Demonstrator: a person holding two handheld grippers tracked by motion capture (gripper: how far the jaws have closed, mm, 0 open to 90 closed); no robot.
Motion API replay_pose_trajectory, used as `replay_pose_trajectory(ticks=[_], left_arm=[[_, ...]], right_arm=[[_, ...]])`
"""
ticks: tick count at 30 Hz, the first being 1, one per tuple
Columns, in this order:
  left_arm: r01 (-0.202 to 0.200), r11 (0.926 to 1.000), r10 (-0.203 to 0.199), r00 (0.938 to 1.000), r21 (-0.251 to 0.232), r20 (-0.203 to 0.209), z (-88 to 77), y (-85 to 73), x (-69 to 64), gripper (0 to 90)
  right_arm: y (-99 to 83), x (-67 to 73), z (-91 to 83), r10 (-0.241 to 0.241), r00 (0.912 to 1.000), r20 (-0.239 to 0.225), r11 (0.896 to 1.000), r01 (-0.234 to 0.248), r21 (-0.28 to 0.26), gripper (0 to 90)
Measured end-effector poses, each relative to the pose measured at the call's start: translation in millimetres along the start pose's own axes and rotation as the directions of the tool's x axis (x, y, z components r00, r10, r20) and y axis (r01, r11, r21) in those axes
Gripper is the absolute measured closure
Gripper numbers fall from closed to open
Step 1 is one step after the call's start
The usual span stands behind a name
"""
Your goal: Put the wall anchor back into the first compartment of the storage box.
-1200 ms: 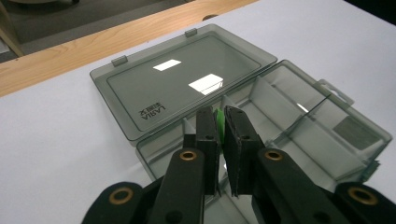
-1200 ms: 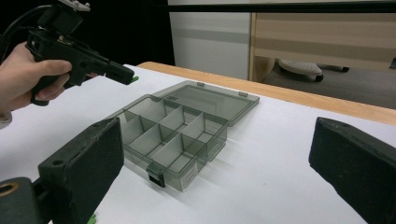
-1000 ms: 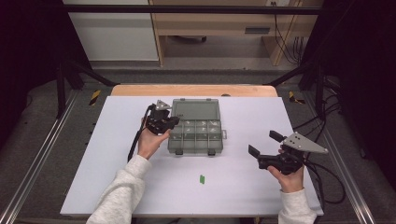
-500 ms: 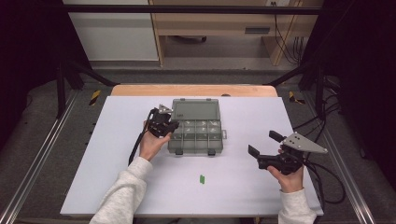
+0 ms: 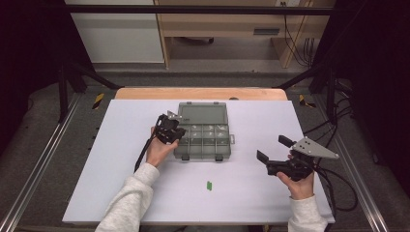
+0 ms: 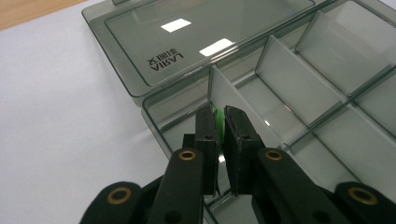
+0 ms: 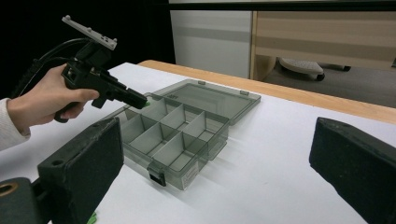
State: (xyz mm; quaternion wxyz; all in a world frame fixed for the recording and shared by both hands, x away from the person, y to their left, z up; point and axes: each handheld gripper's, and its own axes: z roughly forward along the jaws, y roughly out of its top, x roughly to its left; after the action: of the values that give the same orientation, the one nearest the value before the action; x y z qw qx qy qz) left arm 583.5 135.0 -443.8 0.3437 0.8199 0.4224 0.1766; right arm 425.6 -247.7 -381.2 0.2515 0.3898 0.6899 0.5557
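A smoky grey clear plastic organiser box (image 5: 203, 131) lies open mid-table, its lid (image 5: 203, 114) folded flat on the far side and its divided compartments bare, apparently ready for sorting. The left gripper (image 5: 176, 134) tilts down over the box's near-left corner compartment, pinching a small green flat piece (image 6: 218, 122), probably to drop it in. The right gripper (image 5: 271, 151) waits wide apart, well right. Another small green piece (image 5: 209, 185) lies nearer.
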Motion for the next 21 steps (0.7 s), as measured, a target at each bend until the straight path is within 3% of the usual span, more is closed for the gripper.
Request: replay_pose_trajectory(ticks=[5,11,17,21], left_arm=[[0.007,1.0000,-0.007,1.0000,-0.006,-0.002,-1.7,-0.6,-0.9,78.7],[0.024,0.9967,-0.022,0.9996,-0.077,0.017,-19.9,1.6,-3.5,73.8],[0.025,0.9884,-0.018,0.9987,-0.150,0.048,-44.2,0.8,-13.9,51.3],[0.020,0.9788,-0.003,0.9965,-0.204,0.084,-59.7,-0.9,-24.5,37.9]], right_arm=[[0.0,0.0,-0.1,0.000,1.0000,0.000,1.000,0.000,-0.001,3.4],[0.0,0.1,-0.1,0.000,1.0000,0.000,1.000,0.000,-0.001,3.3],[0.1,-0.1,-0.3,-0.002,1.0000,0.001,1.000,0.002,-0.002,3.3],[-0.2,0.0,0.3,-0.001,1.0000,0.001,1.000,0.001,0.000,3.3]])
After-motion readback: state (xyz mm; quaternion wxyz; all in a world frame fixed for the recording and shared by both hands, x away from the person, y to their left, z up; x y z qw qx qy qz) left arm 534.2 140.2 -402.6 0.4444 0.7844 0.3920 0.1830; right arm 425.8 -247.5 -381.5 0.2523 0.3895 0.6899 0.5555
